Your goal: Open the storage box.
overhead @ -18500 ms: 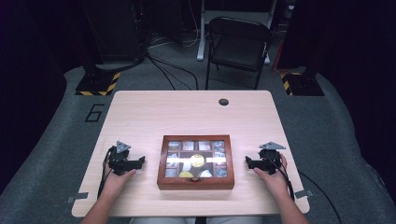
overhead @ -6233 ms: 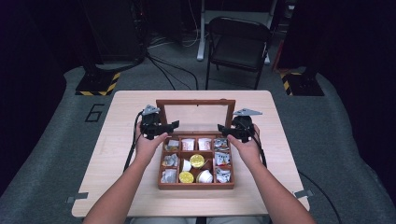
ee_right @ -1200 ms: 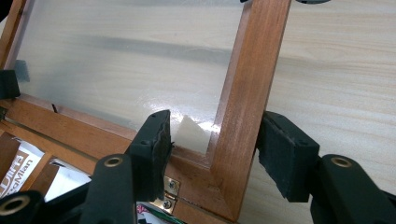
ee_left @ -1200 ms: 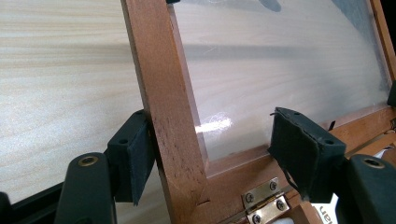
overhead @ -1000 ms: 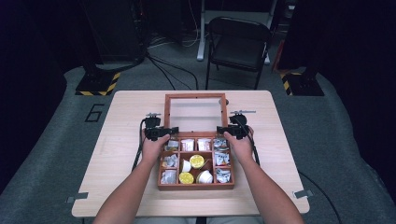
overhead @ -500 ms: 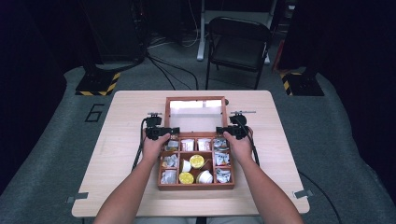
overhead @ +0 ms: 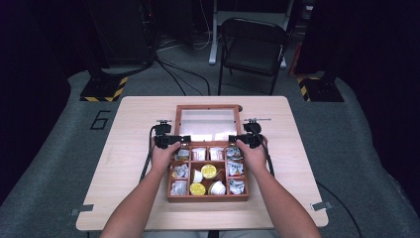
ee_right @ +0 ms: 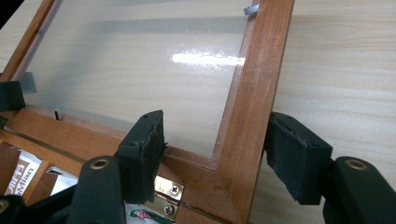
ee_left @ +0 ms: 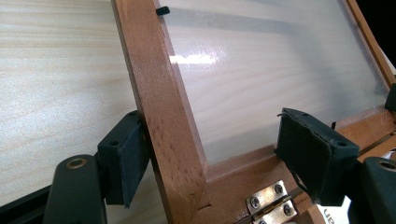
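A wooden box with several compartments of tea packets and yellow capsules sits mid-table, its glass lid swung up and leaning back. My left gripper straddles the lid's left rail near the hinge. Its jaws have just been opening: one pad rests against the wood and the other stands well off. My right gripper straddles the right rail, its jaws also just opening, with both pads off the wood.
The light wooden table has bare room left and right of the box. A small dark round object lies behind the lid's far corner. A black folding chair stands beyond the table's far edge.
The lid has tipped back a little further from the box. Both hands have kept their places at its lower corners.
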A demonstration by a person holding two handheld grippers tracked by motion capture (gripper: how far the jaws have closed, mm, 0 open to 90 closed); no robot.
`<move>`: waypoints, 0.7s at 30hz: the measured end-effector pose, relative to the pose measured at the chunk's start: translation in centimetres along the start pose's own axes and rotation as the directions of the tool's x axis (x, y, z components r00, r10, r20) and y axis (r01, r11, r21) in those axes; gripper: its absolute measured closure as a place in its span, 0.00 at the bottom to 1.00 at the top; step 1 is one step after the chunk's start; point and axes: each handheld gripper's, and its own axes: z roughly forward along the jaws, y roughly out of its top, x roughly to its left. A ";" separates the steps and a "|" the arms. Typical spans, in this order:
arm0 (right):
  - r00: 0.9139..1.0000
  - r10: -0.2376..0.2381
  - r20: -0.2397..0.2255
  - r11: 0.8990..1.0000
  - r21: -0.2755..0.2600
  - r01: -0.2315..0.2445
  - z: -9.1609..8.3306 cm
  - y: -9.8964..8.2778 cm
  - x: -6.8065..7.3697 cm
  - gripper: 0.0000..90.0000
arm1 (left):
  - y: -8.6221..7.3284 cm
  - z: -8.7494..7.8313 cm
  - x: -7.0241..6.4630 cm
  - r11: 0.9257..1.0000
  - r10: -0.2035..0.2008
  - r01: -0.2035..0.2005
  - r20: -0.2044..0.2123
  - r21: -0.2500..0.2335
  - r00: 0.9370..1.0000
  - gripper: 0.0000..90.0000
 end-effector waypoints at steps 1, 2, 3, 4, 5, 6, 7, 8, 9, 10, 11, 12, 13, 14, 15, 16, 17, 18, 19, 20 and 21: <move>1.000 -0.002 -0.001 1.000 -0.001 0.002 0.0 0.0 0.0 0.41 | 0.0 0.0 0.0 1.000 -0.001 0.001 0.001 0.001 1.000 0.30; 1.000 0.007 -0.002 1.000 0.003 -0.007 0.1 0.0 0.0 0.41 | 0.0 0.0 0.1 1.000 -0.002 0.002 0.003 0.002 1.000 0.29; 1.000 0.009 -0.002 1.000 0.005 -0.009 0.1 0.0 0.0 0.41 | 0.0 0.0 0.1 1.000 -0.002 0.002 0.003 0.001 1.000 0.29; 1.000 0.009 -0.002 1.000 0.005 -0.009 0.1 0.0 0.0 0.41 | 0.0 0.0 0.1 1.000 -0.002 0.002 0.003 0.001 1.000 0.29; 1.000 0.015 -0.003 1.000 0.009 -0.015 0.1 0.0 0.0 0.41 | 0.0 0.0 0.1 1.000 -0.003 0.003 0.004 0.001 1.000 0.29; 1.000 0.016 -0.002 1.000 0.010 -0.016 0.1 0.1 0.0 0.41 | -0.1 0.1 0.1 1.000 -0.006 0.006 0.005 0.003 1.000 0.29; 1.000 0.017 -0.005 1.000 0.011 -0.017 0.1 0.1 -0.1 0.41 | -0.1 0.1 0.1 1.000 -0.008 0.008 0.006 0.003 1.000 0.29; 1.000 0.017 -0.005 1.000 0.011 -0.017 0.1 0.1 -0.1 0.41 | 0.0 0.1 0.1 1.000 -0.009 0.009 0.006 0.004 1.000 0.29; 1.000 0.017 -0.006 1.000 0.013 -0.017 0.1 0.1 -0.1 0.41 | -0.1 0.1 0.2 1.000 -0.010 0.010 0.009 0.003 1.000 0.29; 1.000 0.017 -0.006 1.000 0.013 -0.017 0.1 0.1 -0.1 0.41 | -0.1 0.1 0.2 1.000 -0.010 0.010 0.009 0.003 1.000 0.29; 1.000 0.020 -0.009 1.000 0.016 -0.020 0.2 0.1 -0.2 0.41 | -0.1 0.1 0.2 1.000 -0.012 0.012 0.008 0.005 1.000 0.29; 1.000 0.020 -0.009 1.000 0.016 -0.020 0.2 0.1 -0.2 0.41 | -0.1 0.1 0.2 1.000 -0.012 0.012 0.008 0.005 1.000 0.29; 1.000 0.020 -0.010 1.000 0.016 -0.020 0.2 0.1 -0.2 0.41 | -0.1 0.1 0.2 1.000 -0.015 0.015 0.010 0.006 1.000 0.29; 1.000 0.020 -0.010 1.000 0.016 -0.020 0.2 0.1 -0.2 0.41 | -0.1 0.1 0.2 1.000 -0.015 0.015 0.010 0.006 1.000 0.29; 1.000 0.017 -0.010 1.000 0.014 -0.017 0.2 0.1 -0.3 0.41 | -0.1 0.2 0.2 1.000 -0.019 0.019 0.011 0.006 1.000 0.29; 1.000 0.029 -0.012 0.999 0.017 -0.028 0.2 0.1 -0.3 0.41 | -0.1 0.2 0.3 1.000 -0.023 0.022 0.013 0.006 1.000 0.29; 0.999 0.035 -0.014 0.999 0.020 -0.034 0.2 0.1 -0.3 0.41 | -0.1 0.2 0.3 1.000 -0.023 0.022 0.013 0.006 1.000 0.29; 0.999 0.041 -0.016 0.999 0.022 -0.040 0.2 0.1 -0.3 0.41 | -0.1 0.2 0.4 1.000 -0.020 0.019 0.017 0.009 1.000 0.29; 0.999 0.039 -0.017 0.999 0.022 -0.039 0.3 0.0 -0.3 0.41 | -0.1 0.2 0.4 1.000 -0.020 0.019 0.017 0.009 1.000 0.29; 0.999 0.039 -0.017 0.999 0.022 -0.039 0.3 0.0 -0.3 0.41 | -0.1 0.2 0.4 1.000 -0.022 0.022 0.018 0.012 1.000 0.29; 0.999 0.043 -0.019 0.999 0.023 -0.043 0.3 0.0 -0.4 0.41 | -0.1 0.2 0.4 1.000 -0.022 0.022 0.018 0.013 1.000 0.29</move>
